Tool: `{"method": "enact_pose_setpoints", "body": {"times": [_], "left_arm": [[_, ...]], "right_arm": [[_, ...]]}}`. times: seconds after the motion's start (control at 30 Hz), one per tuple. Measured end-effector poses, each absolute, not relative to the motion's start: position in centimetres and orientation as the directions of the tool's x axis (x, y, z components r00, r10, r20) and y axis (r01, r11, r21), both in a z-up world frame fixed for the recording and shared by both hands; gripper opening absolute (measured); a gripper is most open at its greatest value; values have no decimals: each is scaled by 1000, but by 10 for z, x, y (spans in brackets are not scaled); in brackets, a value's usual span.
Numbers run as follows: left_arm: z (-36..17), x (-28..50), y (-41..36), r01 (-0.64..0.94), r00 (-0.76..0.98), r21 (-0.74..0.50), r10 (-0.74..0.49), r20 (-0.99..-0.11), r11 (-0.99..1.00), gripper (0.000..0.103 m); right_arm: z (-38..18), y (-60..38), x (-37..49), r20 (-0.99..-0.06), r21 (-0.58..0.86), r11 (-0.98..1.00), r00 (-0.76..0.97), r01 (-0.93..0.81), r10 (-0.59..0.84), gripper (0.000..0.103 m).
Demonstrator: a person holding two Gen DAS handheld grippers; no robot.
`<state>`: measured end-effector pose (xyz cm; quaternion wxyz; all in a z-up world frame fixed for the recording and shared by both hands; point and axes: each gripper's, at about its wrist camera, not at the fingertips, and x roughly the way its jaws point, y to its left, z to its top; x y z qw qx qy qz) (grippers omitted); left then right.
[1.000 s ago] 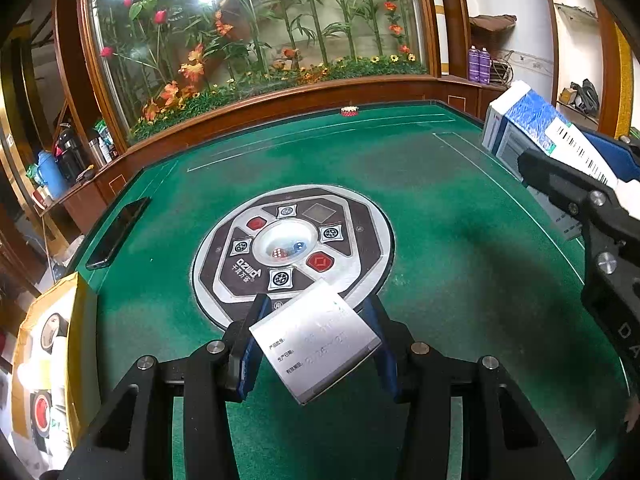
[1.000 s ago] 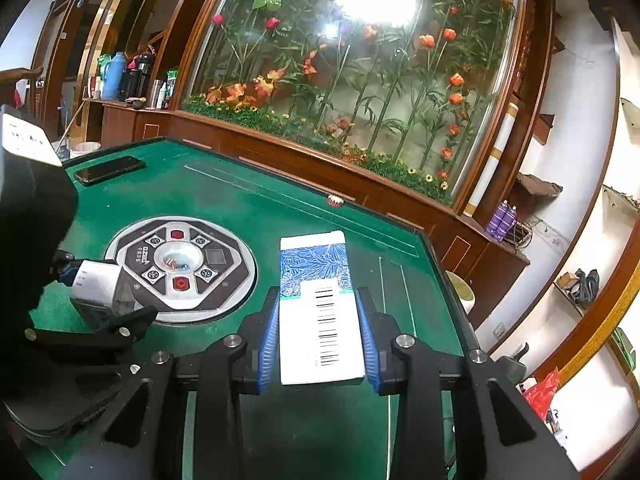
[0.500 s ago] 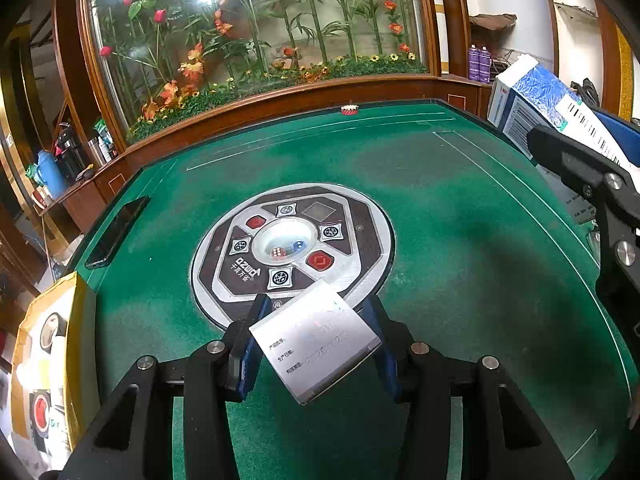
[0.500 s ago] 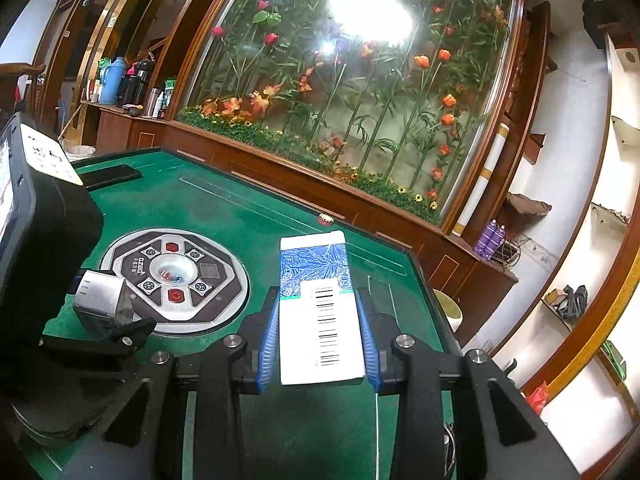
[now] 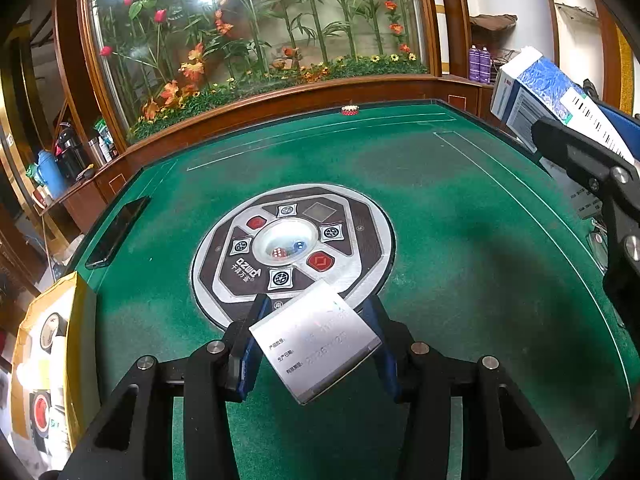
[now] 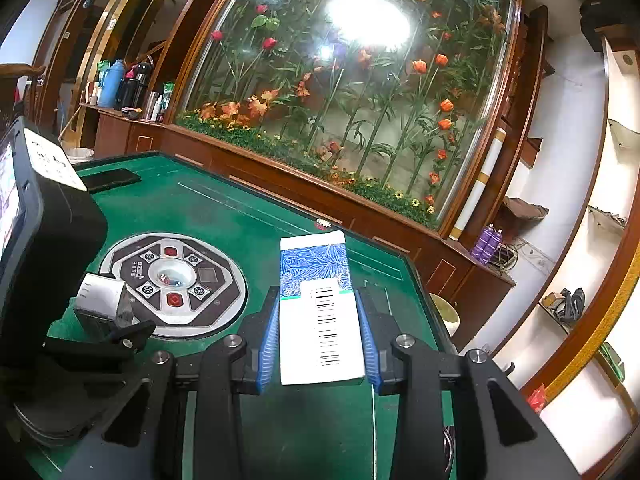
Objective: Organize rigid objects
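Note:
My left gripper [image 5: 316, 316] is shut on a small silver-white box [image 5: 316, 340] with printed text, held tilted above the green table [image 5: 460, 208], just in front of the round control panel [image 5: 292, 244]. My right gripper [image 6: 318, 300] is shut on a long white and blue box [image 6: 320, 304] with a barcode label, lifted above the table's right side. That same blue box [image 5: 556, 104] shows at the right edge of the left wrist view. The silver box [image 6: 98, 296] appears at the left of the right wrist view.
A black phone [image 5: 118, 232] lies at the table's left edge. A yellow carton [image 5: 48, 356] stands at the near left corner. A small red and white piece [image 5: 350, 109] sits at the far edge. A wooden rail and a flower display back the table.
The right gripper with the blue box has risen and tipped slightly upward; in the left wrist view the box sits higher. The left gripper and silver box have not moved.

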<state>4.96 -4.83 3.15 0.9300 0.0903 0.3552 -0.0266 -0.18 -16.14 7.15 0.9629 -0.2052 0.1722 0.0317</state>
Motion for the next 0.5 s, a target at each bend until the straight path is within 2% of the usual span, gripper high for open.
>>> {"method": "enact_pose_setpoints", "body": {"times": [0.5], "left_arm": [[44, 44, -41, 82, 771, 154, 35, -635, 985, 51]], "right_arm": [[79, -164, -6, -337, -375, 920, 941, -115, -20, 34]]}}
